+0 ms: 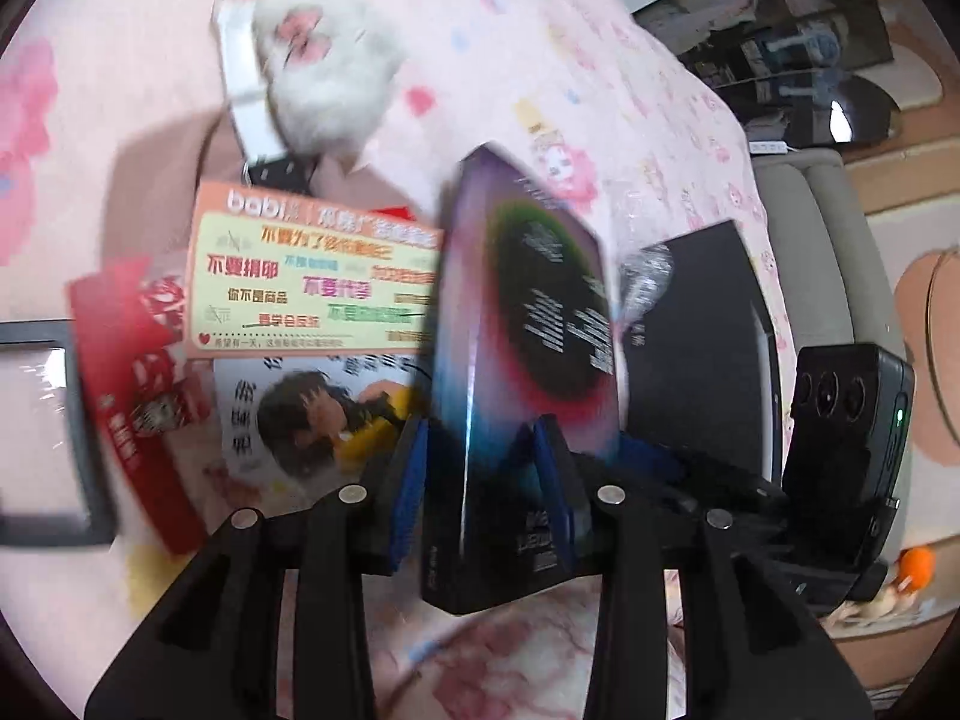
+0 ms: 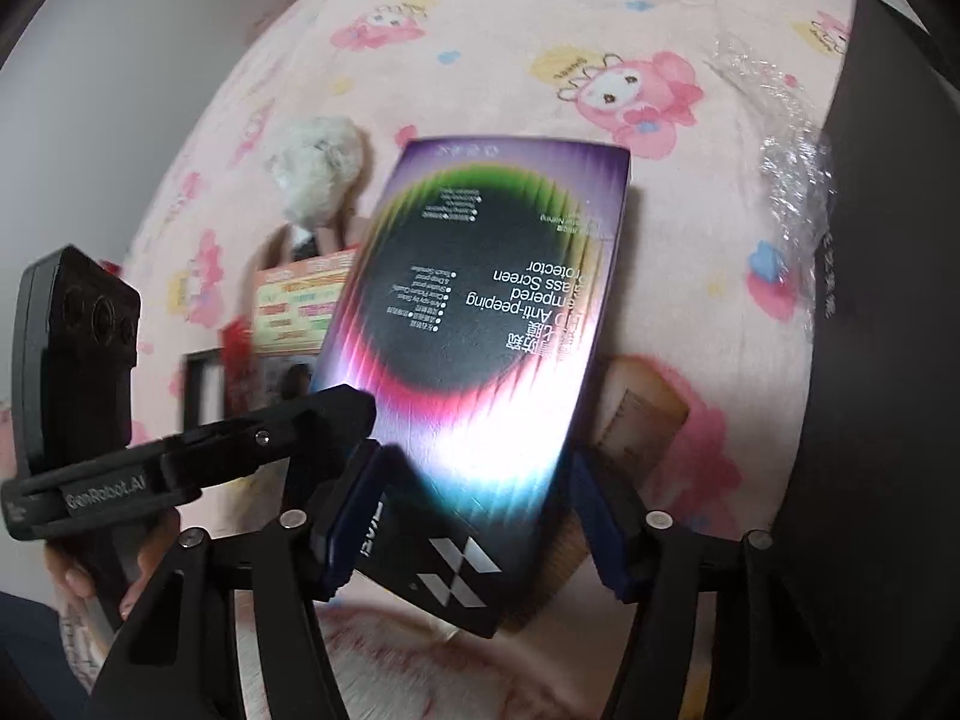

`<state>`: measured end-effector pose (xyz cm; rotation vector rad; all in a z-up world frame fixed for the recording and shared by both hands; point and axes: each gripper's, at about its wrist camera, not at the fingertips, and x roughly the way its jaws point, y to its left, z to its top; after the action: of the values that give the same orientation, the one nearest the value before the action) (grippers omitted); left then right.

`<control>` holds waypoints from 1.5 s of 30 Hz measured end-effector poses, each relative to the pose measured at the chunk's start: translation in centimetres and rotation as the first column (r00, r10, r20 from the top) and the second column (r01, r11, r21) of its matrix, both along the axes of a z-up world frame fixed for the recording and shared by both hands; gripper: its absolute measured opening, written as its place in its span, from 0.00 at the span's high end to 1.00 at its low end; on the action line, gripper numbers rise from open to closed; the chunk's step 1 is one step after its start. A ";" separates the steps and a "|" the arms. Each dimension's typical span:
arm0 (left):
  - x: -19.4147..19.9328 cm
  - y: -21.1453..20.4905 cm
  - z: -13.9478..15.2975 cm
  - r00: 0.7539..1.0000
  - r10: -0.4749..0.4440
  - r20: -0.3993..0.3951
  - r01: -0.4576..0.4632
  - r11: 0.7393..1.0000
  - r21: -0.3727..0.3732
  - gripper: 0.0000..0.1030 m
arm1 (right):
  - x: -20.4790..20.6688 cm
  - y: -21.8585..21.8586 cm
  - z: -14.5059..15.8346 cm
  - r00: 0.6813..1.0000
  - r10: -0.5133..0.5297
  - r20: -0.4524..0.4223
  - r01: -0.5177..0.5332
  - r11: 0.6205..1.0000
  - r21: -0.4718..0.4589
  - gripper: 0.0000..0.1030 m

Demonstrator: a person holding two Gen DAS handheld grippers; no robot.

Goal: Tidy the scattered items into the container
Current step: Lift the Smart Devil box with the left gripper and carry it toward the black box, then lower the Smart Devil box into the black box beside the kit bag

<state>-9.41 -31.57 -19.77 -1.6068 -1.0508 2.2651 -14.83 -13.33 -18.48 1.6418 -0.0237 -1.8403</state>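
A flat screen-protector box [image 1: 528, 324] with a purple rim and a black oval stands on edge between the blue pads of my left gripper [image 1: 489, 468], which is shut on it. The same box [image 2: 480, 324] fills the right wrist view, face up and tilted. My right gripper [image 2: 474, 510] is open, its pads on either side of the box's lower end without clamping it. The left gripper's finger [image 2: 288, 426] reaches to the box's left edge. Behind lie an orange bobi card [image 1: 318, 276], a red packet [image 1: 138, 384], a picture card [image 1: 318, 414] and a white fluffy toy [image 1: 324, 66].
Everything lies on a pink cartoon-print bedspread [image 2: 540, 30]. A black box [image 1: 702, 348] with crinkled plastic wrap [image 2: 792, 168] stands to the right; it is a dark wall [image 2: 870, 300] in the right wrist view. A grey frame [image 1: 48, 432] sits at the left.
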 end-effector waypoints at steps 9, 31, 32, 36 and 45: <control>3.9 4.2 9.0 0.990 -0.020 -0.140 0.000 0.990 -0.142 0.65 | 4.0 3.2 7.6 0.995 -0.032 -0.090 0.019 0.991 -0.135 0.46; -1.4 25.5 12.9 0.938 -0.276 -0.209 0.260 0.960 -0.102 0.65 | 3.0 27.0 13.1 0.949 -0.238 -0.206 0.211 0.966 -0.148 0.46; -2.0 26.3 12.7 0.936 -0.289 -0.202 0.273 0.957 -0.102 0.65 | 2.5 27.7 13.1 0.946 -0.243 -0.214 0.216 0.966 -0.142 0.46; -5.2 29.4 10.9 0.933 -0.326 -0.153 0.315 0.945 -0.093 0.64 | -0.5 30.6 12.0 0.940 -0.254 -0.228 0.236 0.966 -0.104 0.46; -8.9 31.7 6.7 0.948 -0.314 -0.056 0.311 0.949 -0.046 0.59 | -4.3 34.6 7.4 0.943 -0.305 -0.133 0.290 0.950 -0.119 0.46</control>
<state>-18.30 0.13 -13.05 -1.5754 -0.6848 2.1163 -19.10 21.22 -11.08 1.4908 -0.3086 -2.1495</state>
